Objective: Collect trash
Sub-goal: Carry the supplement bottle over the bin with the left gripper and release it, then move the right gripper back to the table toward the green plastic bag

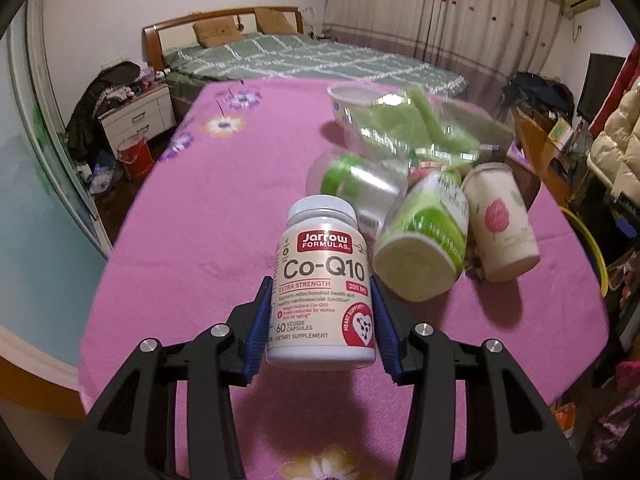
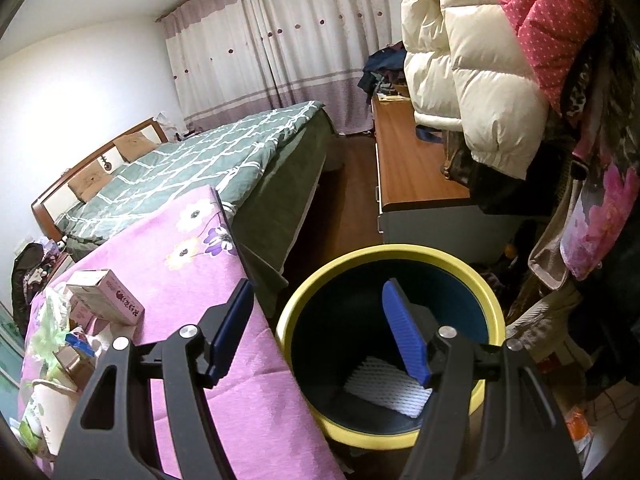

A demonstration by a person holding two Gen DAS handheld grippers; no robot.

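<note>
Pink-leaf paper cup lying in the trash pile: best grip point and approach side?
Grip the paper cup across its mid body, coming from above on its right side, which looks clear. It lies tipped with its base toward the camera, and the green-label tub crowds its left. Squeeze lightly; thin paper walls probably crush. The left gripper already holds the supplement bottle.

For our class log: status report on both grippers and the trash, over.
Left gripper shut on Co-Q10 bottle. Right gripper open, empty, above yellow-rimmed bin. Cups remain on pink cloth. Nothing blocking.

White supplement bottle upright, apparently clamped
</note>
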